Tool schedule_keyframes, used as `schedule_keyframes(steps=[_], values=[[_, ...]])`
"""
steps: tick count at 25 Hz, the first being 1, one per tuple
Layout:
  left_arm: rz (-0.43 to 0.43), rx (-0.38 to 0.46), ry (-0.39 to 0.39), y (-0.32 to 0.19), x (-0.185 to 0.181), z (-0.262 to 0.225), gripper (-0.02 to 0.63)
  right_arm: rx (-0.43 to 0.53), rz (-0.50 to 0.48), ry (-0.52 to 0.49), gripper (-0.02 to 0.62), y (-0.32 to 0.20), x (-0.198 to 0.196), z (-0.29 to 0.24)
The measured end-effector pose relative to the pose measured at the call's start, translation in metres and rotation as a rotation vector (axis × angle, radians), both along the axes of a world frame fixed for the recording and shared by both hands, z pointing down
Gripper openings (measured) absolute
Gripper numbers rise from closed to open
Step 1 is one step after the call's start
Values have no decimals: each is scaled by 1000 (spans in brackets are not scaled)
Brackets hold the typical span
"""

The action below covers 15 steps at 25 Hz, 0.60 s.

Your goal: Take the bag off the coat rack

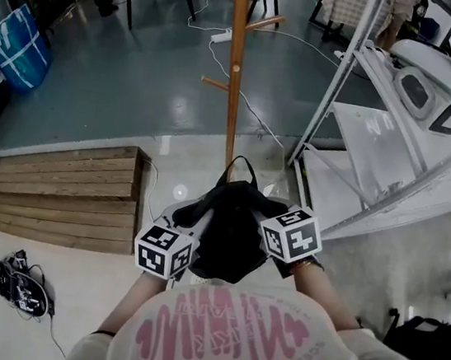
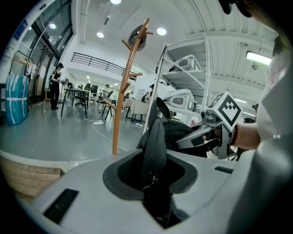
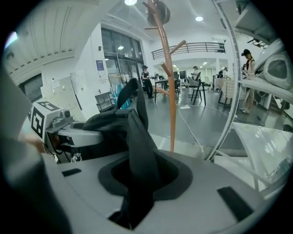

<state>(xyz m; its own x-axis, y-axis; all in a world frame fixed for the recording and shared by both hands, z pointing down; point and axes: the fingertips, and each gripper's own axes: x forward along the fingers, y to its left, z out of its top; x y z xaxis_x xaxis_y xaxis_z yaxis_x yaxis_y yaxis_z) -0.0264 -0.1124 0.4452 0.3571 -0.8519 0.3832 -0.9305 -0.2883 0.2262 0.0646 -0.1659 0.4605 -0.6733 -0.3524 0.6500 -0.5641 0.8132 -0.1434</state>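
Observation:
A black bag [image 1: 230, 236] hangs between my two grippers in front of my chest, free of the wooden coat rack [image 1: 234, 76], which stands just beyond it. My left gripper [image 1: 195, 227] is shut on the bag's left side, and a fold of black fabric [image 2: 157, 137] is pinched in its jaws [image 2: 153, 189]. My right gripper [image 1: 266, 232] is shut on the bag's right side, with fabric [image 3: 133, 137] clamped in its jaws [image 3: 132, 201]. Each gripper shows in the other's view: right gripper [image 2: 211, 130], left gripper [image 3: 62, 128]. The rack [image 2: 120, 96] [image 3: 171, 91] has bare pegs.
A white metal shelf frame [image 1: 395, 157] stands close on the right. Wooden steps [image 1: 65, 194] lie to the left. A white cable [image 1: 255, 117] runs across the grey floor past the rack. A blue bag [image 1: 15, 46], tables, chairs and people are farther back.

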Motion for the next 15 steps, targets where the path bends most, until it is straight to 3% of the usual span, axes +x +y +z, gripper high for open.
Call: schedule_keyframes(steps=[15], values=[[-11, -2, 1, 8, 6, 1, 86, 0, -5, -2, 87, 7, 5, 1]])
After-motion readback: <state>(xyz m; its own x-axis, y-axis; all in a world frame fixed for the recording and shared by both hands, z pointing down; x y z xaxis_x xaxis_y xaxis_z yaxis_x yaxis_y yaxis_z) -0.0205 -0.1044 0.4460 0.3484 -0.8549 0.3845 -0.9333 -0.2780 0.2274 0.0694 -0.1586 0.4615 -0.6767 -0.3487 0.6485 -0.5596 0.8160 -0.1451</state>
